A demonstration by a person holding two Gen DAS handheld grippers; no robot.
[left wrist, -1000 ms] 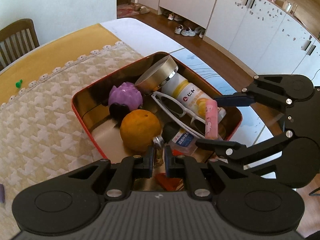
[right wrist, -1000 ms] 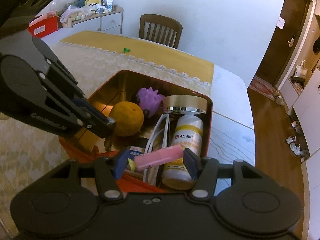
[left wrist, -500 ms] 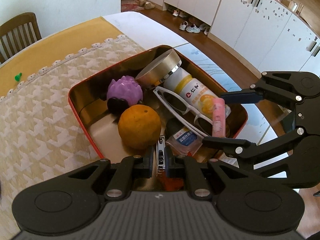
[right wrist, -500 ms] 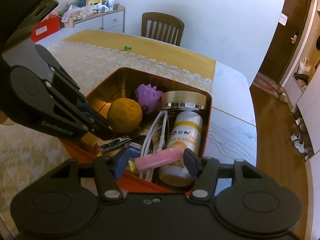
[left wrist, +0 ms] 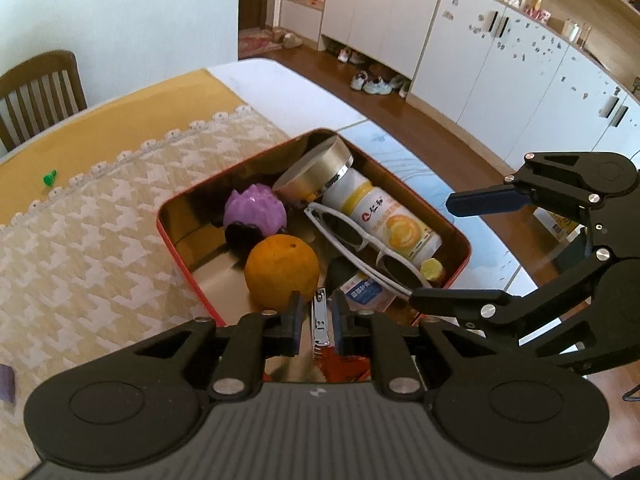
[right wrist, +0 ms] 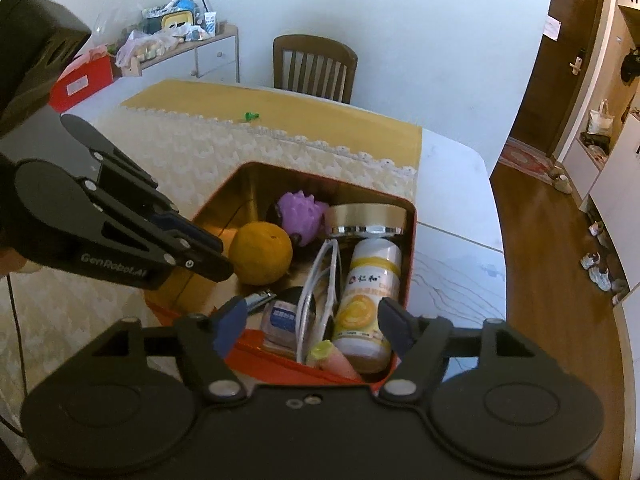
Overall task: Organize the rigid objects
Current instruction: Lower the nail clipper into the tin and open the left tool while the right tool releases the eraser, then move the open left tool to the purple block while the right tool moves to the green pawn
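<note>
Pink tube (right wrist: 338,362) no longer spanning the right tongs (right wrist: 312,322): now dropped into the tin (left wrist: 172,236), leaning in the near corner beside the bottle (right wrist: 370,300), yellow cap up. Right tongs just been opening, now spread wide with nothing between the pads, hanging just above the tin's near rim. Reads as one item delivered and that hand freed for the next.

Nail clipper (left wrist: 321,322), a second ago hidden low between the pads, now plainly showing between the left tongs (left wrist: 316,322), upright, chrome lever facing the camera. Left tongs nearly pressed together, pinching the clipper by its flat sides; a hair looser than before, but pads seemingly touching it still. Held over the tin's near edge, just in front of the orange (left wrist: 282,270); seen from the right wrist view, only the clipper's tip peeking out below the black fingers.

Already in the tin: orange, purple toy (left wrist: 256,212), gold-lidded jar (left wrist: 316,172), bottle, white glasses (left wrist: 360,248), a small blue-labelled packet (left wrist: 364,290). Tin standing on the patterned cloth (left wrist: 80,240) near the worktop (left wrist: 288,92) corner. A small green piece (left wrist: 49,178) alone on the yellow runner, well apart.

Likely next: clipper released into the free spot by the orange. Little room left there, so a risk of it landing on the rim.
</note>
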